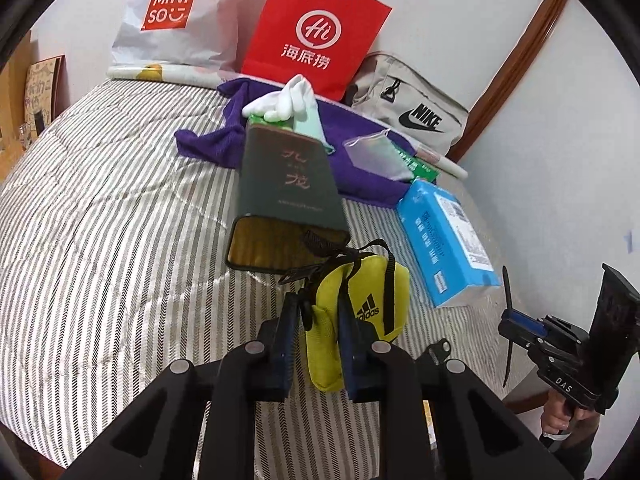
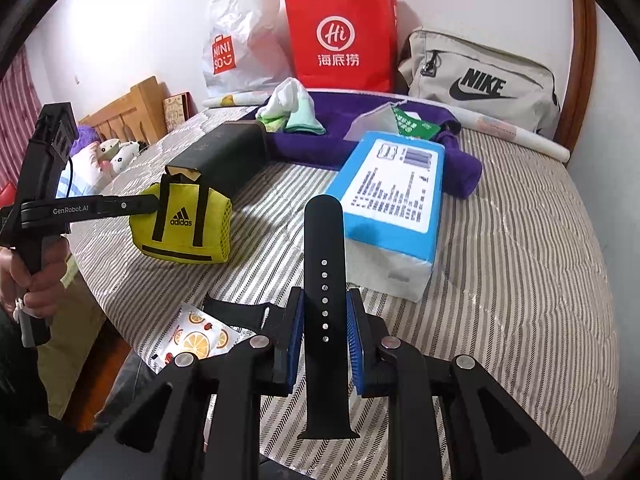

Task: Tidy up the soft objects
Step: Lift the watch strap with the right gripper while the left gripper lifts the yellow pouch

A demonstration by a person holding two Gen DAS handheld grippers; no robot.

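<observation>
My left gripper is shut on the near end of a small yellow adidas bag with black straps, at the front of the striped bed. In the right wrist view that left gripper comes in from the left, held by a hand, and pinches the yellow bag. My right gripper is shut on a black watch strap that stands upright between its blue pads. Seen from the left wrist, the right gripper is at the right edge with the strap edge-on.
Behind the bag lie a dark green box and a blue tissue pack. A purple towel carries pale socks and a bagged mask. A red paper bag, a white Miniso bag and a Nike bag line the wall. An orange-print packet lies at the bed's edge.
</observation>
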